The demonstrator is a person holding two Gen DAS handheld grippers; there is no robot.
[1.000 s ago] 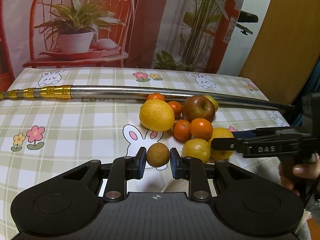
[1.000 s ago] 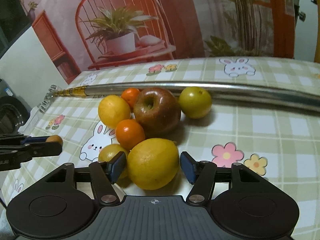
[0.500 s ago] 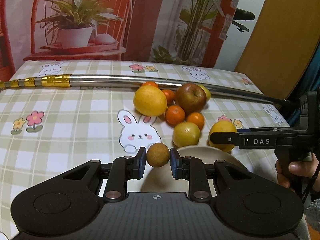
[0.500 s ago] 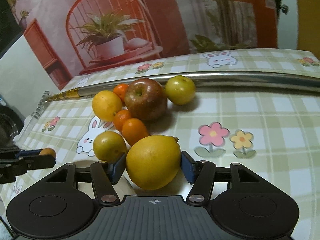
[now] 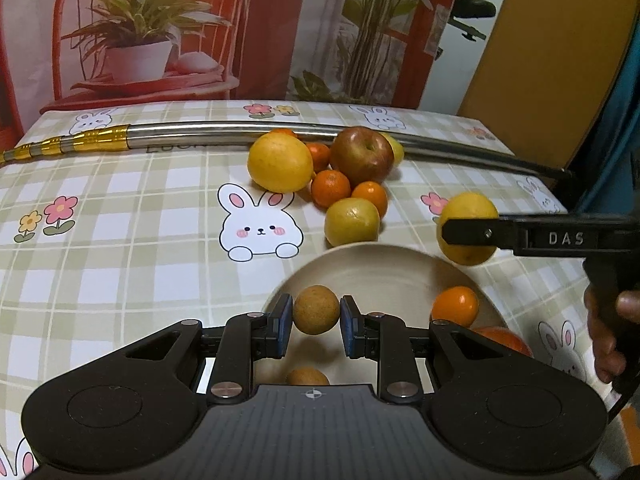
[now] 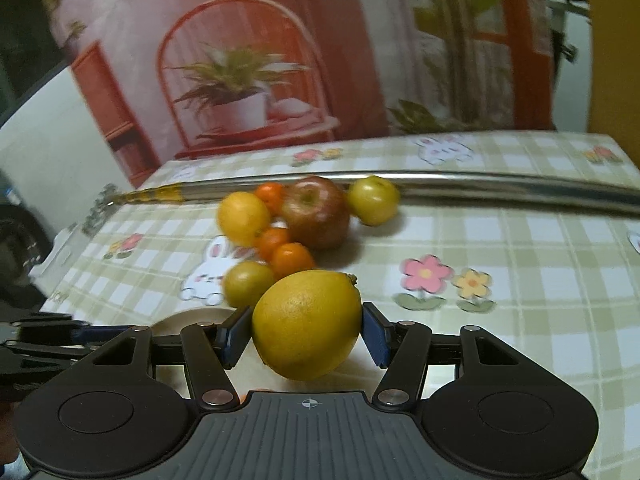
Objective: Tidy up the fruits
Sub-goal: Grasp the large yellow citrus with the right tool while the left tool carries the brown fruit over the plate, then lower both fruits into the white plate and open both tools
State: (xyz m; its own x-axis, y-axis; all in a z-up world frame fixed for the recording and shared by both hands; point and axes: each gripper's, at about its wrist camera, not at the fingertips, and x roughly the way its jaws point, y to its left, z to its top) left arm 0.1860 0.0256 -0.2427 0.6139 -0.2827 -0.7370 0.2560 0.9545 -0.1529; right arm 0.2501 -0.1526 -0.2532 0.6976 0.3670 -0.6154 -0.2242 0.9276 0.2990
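My left gripper [image 5: 316,316] is shut on a small brown round fruit [image 5: 316,309], held above a beige bowl [image 5: 384,264]. The bowl holds a tangerine [image 5: 455,306], another brown fruit [image 5: 307,377] and an orange-red fruit [image 5: 506,340] at its right side. My right gripper [image 6: 306,330] is shut on a large yellow lemon [image 6: 306,322], seen near the bowl's right rim as the lemon [image 5: 468,228]. Farther back on the table lies a pile: a red apple [image 5: 361,155], a yellow orange [image 5: 279,162], tangerines [image 5: 331,188] and a yellow-green fruit [image 5: 351,222].
A long steel pole with a gold end [image 5: 256,130] lies across the back of the checked tablecloth [image 5: 120,220]. A person's hand [image 5: 604,320] grips the right tool's handle. A printed backdrop [image 5: 160,28] stands behind the table.
Both grippers pulled back toward the near edge with their fruits. The brown fruit now hangs over the bowl, and the lemon has been lifted away from the pile toward the bowl's right.
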